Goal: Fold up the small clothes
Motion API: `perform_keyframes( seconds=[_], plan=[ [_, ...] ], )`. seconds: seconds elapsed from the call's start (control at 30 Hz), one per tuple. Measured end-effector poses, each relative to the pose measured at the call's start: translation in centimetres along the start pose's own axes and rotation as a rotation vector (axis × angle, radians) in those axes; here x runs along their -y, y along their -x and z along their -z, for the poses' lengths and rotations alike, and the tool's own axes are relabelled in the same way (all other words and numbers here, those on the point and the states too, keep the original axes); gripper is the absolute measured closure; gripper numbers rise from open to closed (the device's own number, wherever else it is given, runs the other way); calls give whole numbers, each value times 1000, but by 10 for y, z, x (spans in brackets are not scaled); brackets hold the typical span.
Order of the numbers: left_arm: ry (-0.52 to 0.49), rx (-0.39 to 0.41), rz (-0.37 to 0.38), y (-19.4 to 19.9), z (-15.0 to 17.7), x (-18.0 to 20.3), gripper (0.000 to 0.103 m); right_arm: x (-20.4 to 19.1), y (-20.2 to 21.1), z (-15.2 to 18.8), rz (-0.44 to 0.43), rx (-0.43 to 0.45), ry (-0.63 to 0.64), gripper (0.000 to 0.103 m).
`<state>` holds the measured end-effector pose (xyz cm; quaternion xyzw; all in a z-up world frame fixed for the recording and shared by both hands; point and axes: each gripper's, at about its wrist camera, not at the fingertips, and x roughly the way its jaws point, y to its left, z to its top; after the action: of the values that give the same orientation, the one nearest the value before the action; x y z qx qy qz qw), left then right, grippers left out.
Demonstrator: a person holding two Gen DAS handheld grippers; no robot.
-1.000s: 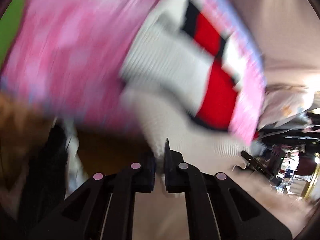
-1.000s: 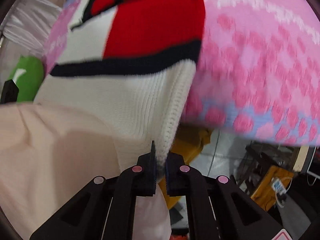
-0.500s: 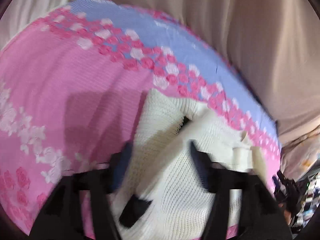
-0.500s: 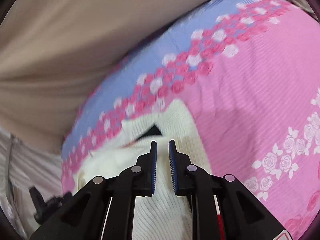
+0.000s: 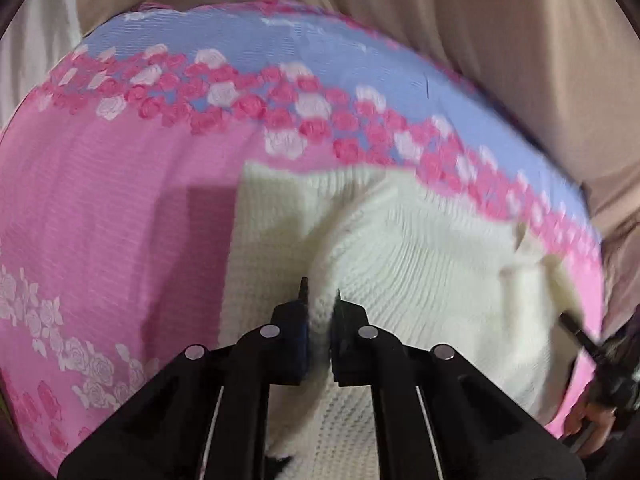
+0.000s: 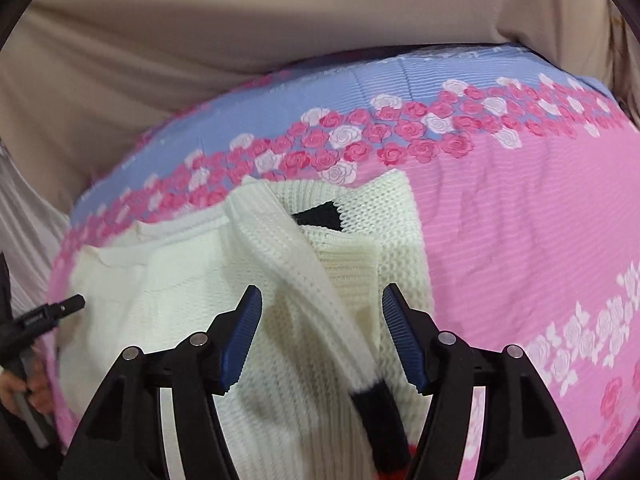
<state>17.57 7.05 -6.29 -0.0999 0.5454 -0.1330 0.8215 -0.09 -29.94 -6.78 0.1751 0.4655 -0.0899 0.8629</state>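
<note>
A cream knit sweater (image 5: pixel 420 256) lies rumpled on a pink rose-print blanket (image 5: pixel 112 216). My left gripper (image 5: pixel 320 300) is shut on a raised ridge of the sweater's knit. In the right wrist view the sweater (image 6: pixel 168 304) shows a black patch near its top and black and red trim at the bottom. A sleeve (image 6: pixel 296 272) runs diagonally between my right gripper's (image 6: pixel 322 294) wide-open fingers, which hover just above the sweater and grip nothing.
The blanket (image 6: pixel 520 220) has a blue band with pink and white roses along its far edge. Beige sheet (image 6: pixel 200 20) lies beyond it. The other gripper and hand show at the edge of each view (image 5: pixel 600 364) (image 6: pixel 36 320).
The sweater was held up in the air by both shut grippers; now it lies on the blanket. The right gripper has let go and opened wide. The left stays shut on the knit.
</note>
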Motion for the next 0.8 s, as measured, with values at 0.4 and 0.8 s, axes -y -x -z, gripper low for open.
perform_keyframes(
  seconds=[0.4,0.8],
  plan=[
    [179,-77,-22,-37,-36,-51,96,84,-29,-38,-134,-94,-313,97],
    [167,-23,-1,1,-15,-51,37,68,-12,-39,-119,-83,-308,70]
  ],
)
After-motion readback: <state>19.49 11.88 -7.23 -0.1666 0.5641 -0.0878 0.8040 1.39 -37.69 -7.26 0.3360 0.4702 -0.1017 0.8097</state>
